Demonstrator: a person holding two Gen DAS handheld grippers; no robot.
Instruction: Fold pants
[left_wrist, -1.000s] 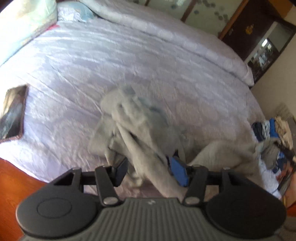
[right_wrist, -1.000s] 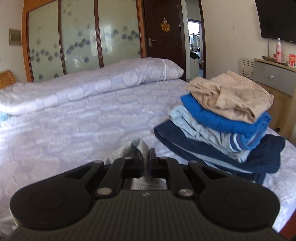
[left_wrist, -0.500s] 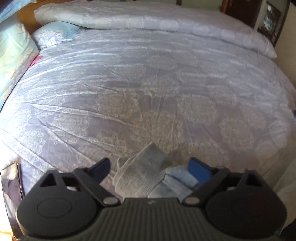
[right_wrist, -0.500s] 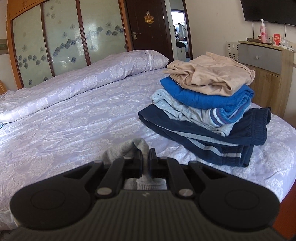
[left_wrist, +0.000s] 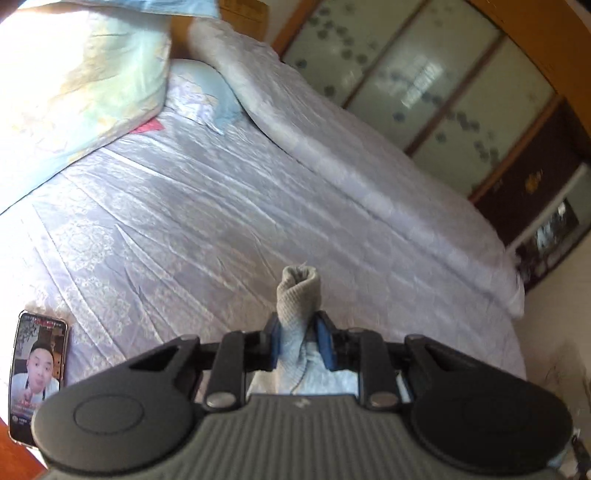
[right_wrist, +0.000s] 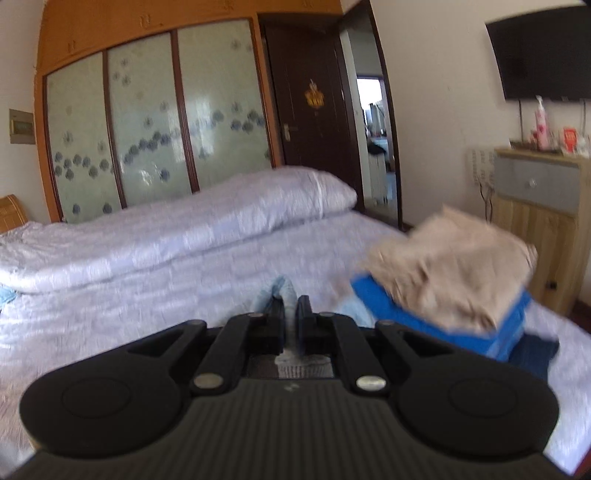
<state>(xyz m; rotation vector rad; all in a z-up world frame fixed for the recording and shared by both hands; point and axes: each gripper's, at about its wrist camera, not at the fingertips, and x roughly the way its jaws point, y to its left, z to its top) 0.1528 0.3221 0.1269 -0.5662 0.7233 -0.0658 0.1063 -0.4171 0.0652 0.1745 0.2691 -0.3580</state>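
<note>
Left hand-held gripper (left_wrist: 298, 341): its jaws were closing, and its blue pads (left_wrist: 324, 345) already pinched a bunched fold of the grey pants (left_wrist: 298, 295), where half a second earlier they stood wide around loose cloth. Right hand-held gripper (right_wrist: 290, 319): you kept it clamped tight on another pale edge of the pants (right_wrist: 277, 291), as before. Both views had swung up from the bed (left_wrist: 207, 229), so you appeared to be lifting the garment clear, probably to shake it flat for the first fold. At far right the stack of folded clothes (right_wrist: 454, 280) rested on the bed; at near left lay a phone (left_wrist: 37, 373).
</note>
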